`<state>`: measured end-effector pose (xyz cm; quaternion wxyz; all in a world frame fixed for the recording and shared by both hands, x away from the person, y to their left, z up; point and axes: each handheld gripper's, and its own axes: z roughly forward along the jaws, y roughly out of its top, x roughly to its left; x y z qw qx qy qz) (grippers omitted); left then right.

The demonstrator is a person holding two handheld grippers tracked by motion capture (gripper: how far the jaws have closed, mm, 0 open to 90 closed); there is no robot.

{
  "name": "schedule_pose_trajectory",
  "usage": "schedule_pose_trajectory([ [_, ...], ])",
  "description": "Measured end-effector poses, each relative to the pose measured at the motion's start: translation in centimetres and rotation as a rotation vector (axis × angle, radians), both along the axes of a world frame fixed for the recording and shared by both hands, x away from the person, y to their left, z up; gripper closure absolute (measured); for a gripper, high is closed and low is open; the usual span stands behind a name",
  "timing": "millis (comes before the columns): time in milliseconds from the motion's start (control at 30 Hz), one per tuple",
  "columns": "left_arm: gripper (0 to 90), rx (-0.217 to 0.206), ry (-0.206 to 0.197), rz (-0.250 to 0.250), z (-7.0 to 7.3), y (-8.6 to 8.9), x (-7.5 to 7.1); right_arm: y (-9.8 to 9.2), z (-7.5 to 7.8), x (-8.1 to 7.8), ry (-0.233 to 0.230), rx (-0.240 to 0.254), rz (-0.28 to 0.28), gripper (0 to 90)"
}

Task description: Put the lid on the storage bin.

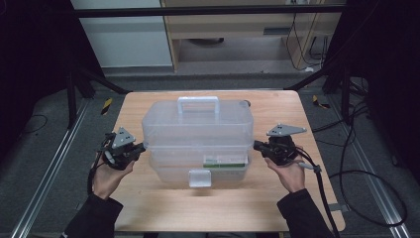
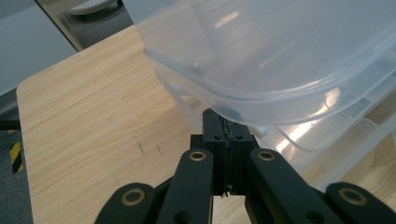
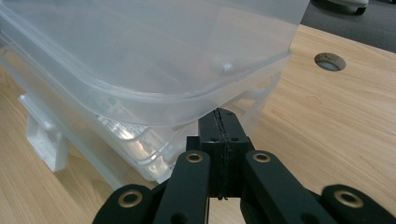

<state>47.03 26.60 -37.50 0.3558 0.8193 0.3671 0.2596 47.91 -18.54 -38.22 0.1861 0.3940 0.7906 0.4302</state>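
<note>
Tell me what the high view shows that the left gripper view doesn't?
The high view alone has the box's handle, its front latch and both hands, with the right gripper at the far side. The left gripper view alone has the shut fingers tucked under the lid's rim. Both share the clear box and wooden table.

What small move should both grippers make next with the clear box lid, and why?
Probably lower together. The left gripper and right gripper, both shut, sit under the lid rim at opposite ends, and the lid stands lifted above the base.
</note>
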Motion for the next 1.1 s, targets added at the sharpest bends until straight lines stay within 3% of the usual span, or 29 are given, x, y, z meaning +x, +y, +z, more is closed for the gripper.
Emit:
schedule_pose_trajectory([
  [300,89.2,0.026,0.026,0.001,-1.4,0.3,-0.6,0.0,-1.5,-0.3,0.030,-0.020,0.004,90.0],
  [467,89.3,0.020,0.043,0.012,-2.3,0.6,-0.6,0.0,-2.4,-0.4,0.058,-0.041,0.002,90.0],
  [567,89.3,0.009,0.046,0.012,-2.6,0.7,-0.6,0.1,-2.9,-0.3,0.060,-0.088,-0.011,90.0],
  [633,89.3,-0.005,0.055,-0.001,-2.6,0.6,-0.5,0.1,-3.0,-0.3,0.062,-0.073,-0.013,90.0],
  [667,89.3,0.049,0.041,0.045,-2.7,0.4,-0.4,0.2,-2.9,-0.3,0.050,-0.099,-0.017,90.0],
  [767,89.3,0.044,0.047,0.078,-2.9,0.7,-0.3,0.2,-3.0,-0.3,0.045,-0.110,-0.024,90.0],
  [933,88.7,0.040,0.067,0.151,-3.8,2.0,0.2,-1.1,-3.7,-0.1,0.027,-0.137,-0.086,89.3],
  [1100,81.8,0.037,0.082,0.220,-5.5,3.4,1.0,-3.0,-4.7,-0.1,0.020,-0.123,-0.156,79.2],
])
